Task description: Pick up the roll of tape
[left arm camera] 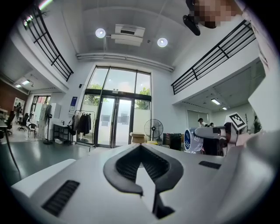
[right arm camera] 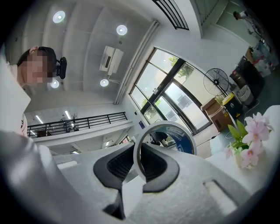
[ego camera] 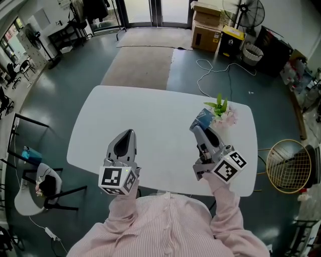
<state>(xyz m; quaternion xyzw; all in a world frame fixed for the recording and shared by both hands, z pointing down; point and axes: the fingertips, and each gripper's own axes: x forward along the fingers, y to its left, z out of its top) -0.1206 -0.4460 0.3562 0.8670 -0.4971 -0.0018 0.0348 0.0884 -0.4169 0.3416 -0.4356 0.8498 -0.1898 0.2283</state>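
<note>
The roll of tape (ego camera: 203, 119), white with a blue and white side label, is held up off the white table (ego camera: 150, 115) by my right gripper (ego camera: 198, 126), which is shut on its rim. In the right gripper view the roll (right arm camera: 186, 141) stands on edge between the black pads (right arm camera: 120, 164), and the right gripper (right arm camera: 139, 153) points slightly upward. The left gripper view shows the same roll (left arm camera: 191, 140) at the right, raised in the air. My left gripper (ego camera: 128, 133) hovers over the table's near left part with its jaws together, and nothing is between the left gripper's (left arm camera: 140, 148) pads.
A small pot of pink flowers (ego camera: 220, 109) stands on the table just beyond the tape, and the same flowers (right arm camera: 249, 144) show at the right of the right gripper view. A chair (ego camera: 40, 185) is at the table's left and a wire basket (ego camera: 288, 165) at its right. Cardboard boxes (ego camera: 206, 27) and a fan (ego camera: 248, 12) stand far off.
</note>
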